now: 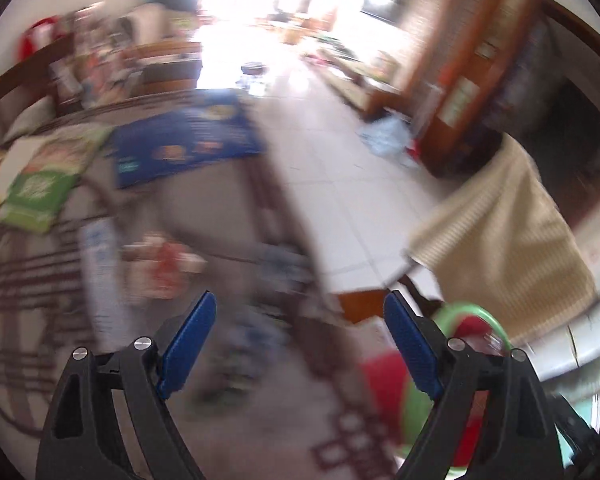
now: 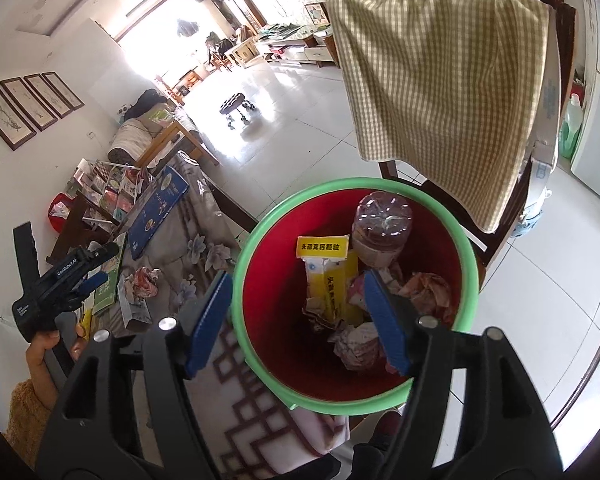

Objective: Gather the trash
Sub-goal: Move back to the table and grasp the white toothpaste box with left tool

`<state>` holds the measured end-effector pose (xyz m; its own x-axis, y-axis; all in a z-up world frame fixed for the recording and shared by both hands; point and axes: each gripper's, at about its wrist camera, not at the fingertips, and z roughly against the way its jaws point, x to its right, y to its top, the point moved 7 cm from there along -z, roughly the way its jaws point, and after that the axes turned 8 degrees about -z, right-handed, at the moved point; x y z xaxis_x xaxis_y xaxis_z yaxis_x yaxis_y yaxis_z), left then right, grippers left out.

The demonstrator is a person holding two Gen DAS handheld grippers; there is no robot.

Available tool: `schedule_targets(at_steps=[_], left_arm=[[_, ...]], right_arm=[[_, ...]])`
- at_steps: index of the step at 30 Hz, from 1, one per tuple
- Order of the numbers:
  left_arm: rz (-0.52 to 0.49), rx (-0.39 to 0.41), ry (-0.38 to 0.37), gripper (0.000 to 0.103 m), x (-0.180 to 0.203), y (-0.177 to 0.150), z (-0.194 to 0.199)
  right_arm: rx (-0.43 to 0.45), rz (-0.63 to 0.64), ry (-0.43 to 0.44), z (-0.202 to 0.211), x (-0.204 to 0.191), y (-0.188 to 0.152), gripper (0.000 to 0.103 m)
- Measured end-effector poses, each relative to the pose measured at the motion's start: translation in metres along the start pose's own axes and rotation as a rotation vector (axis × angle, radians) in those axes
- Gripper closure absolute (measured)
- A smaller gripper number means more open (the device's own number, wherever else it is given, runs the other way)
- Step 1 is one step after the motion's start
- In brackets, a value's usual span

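"GenRobot AI" lettering point(image 2: 66, 271) on left tongs point(image 2: 96, 280)

Left wrist view: low over the covered table point(image 1: 228, 208), facing along it toward the bright room, blurred. Right wrist view: above and close to the red bin point(image 2: 356, 280), looking down into it. Shared: table, bin point(image 1: 472, 332), checked cloth point(image 2: 440, 72).
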<state>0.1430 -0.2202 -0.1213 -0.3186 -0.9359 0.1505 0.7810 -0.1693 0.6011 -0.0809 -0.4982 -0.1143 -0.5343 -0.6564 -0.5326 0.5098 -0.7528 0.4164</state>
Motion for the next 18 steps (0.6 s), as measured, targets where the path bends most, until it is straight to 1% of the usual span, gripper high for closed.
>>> schedule_targets(at_steps=[3,6,7,8,10,13,16,17,18], left_arm=[[0.1,-0.023,0.15,0.021,-0.079,-0.005,-0.01],[0.199,-0.083,0.216,0.022,-0.136,-0.014,-0.027],[0.236,-0.102,0.225,0.022,-0.153,-0.016,-0.035],[0.253,-0.113,0.229,0.022,-0.162,-0.016,-0.041],[0.265,-0.134,0.231,0.022,-0.176,-0.014,-0.054],[0.262,-0.169,0.216,0.022,-0.19,-0.008,-0.075],[0.27,-0.219,0.194,0.023,-0.192,-0.007,-0.096],[0.262,-0.237,0.178,0.034,-0.191,-0.01,-0.101],[0.249,-0.264,0.155,0.055,-0.189,-0.013,-0.107]], right_arm=[[-0.014,0.023,0.012,-0.009,-0.015,-0.003,0.037],[-0.036,0.043,0.023,-0.02,-0.036,-0.011,0.037],[-0.042,0.049,0.026,-0.023,-0.042,-0.013,0.037],[-0.048,0.057,0.027,-0.025,-0.049,-0.016,0.037],[-0.061,0.068,0.025,-0.031,-0.06,-0.022,0.037],[-0.083,0.078,0.019,-0.038,-0.076,-0.036,0.037],[-0.098,0.079,0.008,-0.045,-0.09,-0.05,0.037],[-0.105,0.082,0.002,-0.048,-0.095,-0.055,0.037],[-0.112,0.086,-0.001,-0.051,-0.1,-0.059,0.037]])
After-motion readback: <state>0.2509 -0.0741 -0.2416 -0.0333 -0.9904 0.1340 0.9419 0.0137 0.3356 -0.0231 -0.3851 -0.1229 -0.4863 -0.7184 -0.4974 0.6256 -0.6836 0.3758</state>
